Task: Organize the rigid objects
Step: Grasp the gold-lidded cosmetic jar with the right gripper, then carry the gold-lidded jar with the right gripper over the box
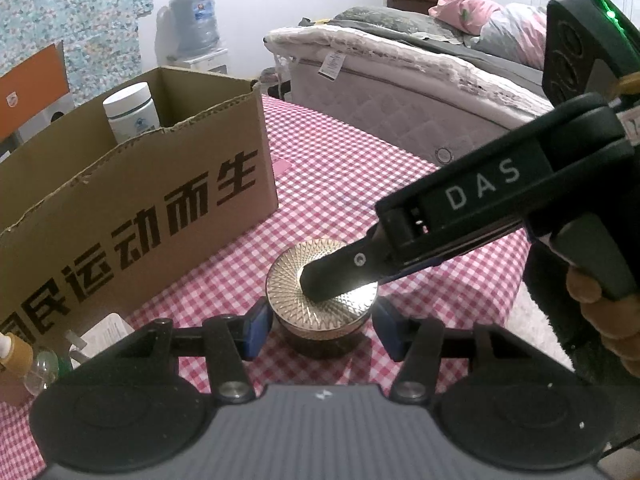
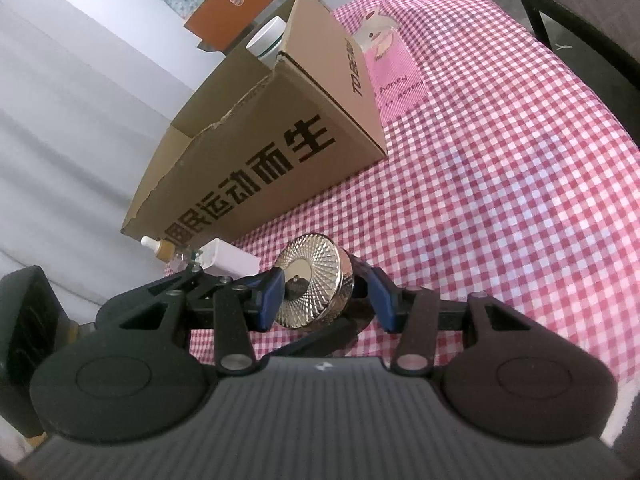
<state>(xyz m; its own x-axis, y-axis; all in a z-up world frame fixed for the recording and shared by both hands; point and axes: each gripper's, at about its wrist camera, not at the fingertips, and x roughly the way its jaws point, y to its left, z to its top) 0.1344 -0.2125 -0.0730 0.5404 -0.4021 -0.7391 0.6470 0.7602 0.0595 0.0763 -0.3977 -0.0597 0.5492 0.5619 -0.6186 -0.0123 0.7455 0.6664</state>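
A dark glass jar with a gold patterned lid (image 1: 296,288) (image 2: 316,268) sits low over the pink checked cloth (image 1: 340,168); whether it rests on the cloth I cannot tell. My left gripper (image 1: 322,332) is shut on the jar, its blue pads (image 1: 258,330) pressed against the sides under the lid. My right gripper (image 2: 326,300) comes in from the right, rolled on its side. It is shut on the same jar, one finger (image 1: 340,276) flat on the lid; the other is hidden in the left wrist view.
An open cardboard box (image 1: 132,200) (image 2: 260,168) with a white tub (image 1: 130,112) inside stands just left of the jar. Small bottles (image 1: 16,356) (image 2: 160,246) and a white carton (image 2: 228,260) lie by its near corner. A bed (image 1: 400,80) lies beyond the table.
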